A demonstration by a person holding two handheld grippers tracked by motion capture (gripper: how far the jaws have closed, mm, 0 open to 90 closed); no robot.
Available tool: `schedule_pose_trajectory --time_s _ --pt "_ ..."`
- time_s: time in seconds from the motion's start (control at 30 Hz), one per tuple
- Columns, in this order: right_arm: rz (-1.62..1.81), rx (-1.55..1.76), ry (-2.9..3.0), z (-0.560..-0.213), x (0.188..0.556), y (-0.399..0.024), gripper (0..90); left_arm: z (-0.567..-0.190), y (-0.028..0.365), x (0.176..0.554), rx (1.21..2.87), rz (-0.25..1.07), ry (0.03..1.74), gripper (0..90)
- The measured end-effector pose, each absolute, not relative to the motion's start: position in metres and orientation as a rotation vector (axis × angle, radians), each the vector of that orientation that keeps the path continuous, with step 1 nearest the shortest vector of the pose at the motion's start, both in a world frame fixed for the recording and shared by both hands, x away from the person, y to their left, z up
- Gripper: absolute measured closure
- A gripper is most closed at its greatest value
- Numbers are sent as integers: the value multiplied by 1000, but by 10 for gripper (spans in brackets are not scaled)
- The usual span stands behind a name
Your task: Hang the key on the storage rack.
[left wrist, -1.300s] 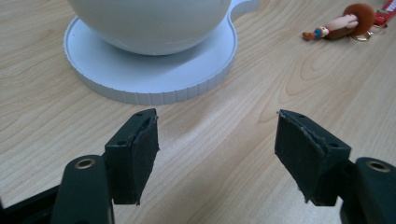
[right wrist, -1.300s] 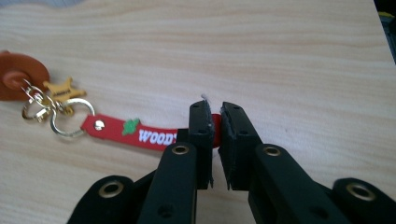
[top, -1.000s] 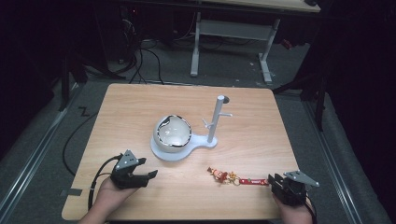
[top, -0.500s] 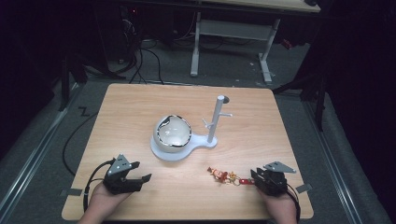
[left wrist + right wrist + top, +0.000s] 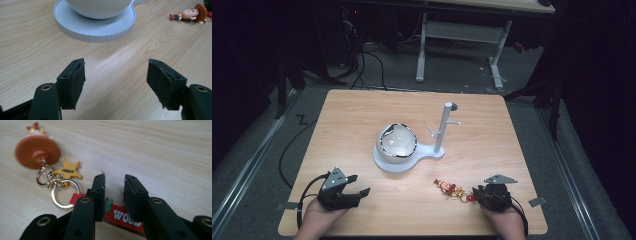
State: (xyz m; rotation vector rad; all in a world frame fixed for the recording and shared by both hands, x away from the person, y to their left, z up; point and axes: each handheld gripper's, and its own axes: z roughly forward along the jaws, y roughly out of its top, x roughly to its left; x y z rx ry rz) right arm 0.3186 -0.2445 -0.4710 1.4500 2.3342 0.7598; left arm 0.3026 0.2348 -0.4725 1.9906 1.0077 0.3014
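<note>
Nearest the desk's front edge, the left claw [image 5: 354,192] sits with its jaws spread wide over bare light wooden desk [image 5: 362,120]. The right claw [image 5: 478,194] has its jaws slightly apart, straddling the red strap of a cowboy-figure keychain with a yellow star badge [image 5: 58,176]. Beyond the keychain stands a white round-based stand with a bowl [image 5: 398,142] and a white upright pegged post [image 5: 443,127].

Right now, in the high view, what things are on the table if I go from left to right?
left gripper → white bowl on its white stand base → stand post → keychain → right gripper
</note>
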Motion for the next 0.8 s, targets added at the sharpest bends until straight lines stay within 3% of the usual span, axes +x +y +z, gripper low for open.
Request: schedule_pose_trajectory --time_s 0.43,0.8 --pt "755 1415 2408 -468 296 -235 660 -473 226 311 2008 293 977 314" --pt "842 1409 2398 -457 282 -244 541 -472 224 308 2018 291 966 314"
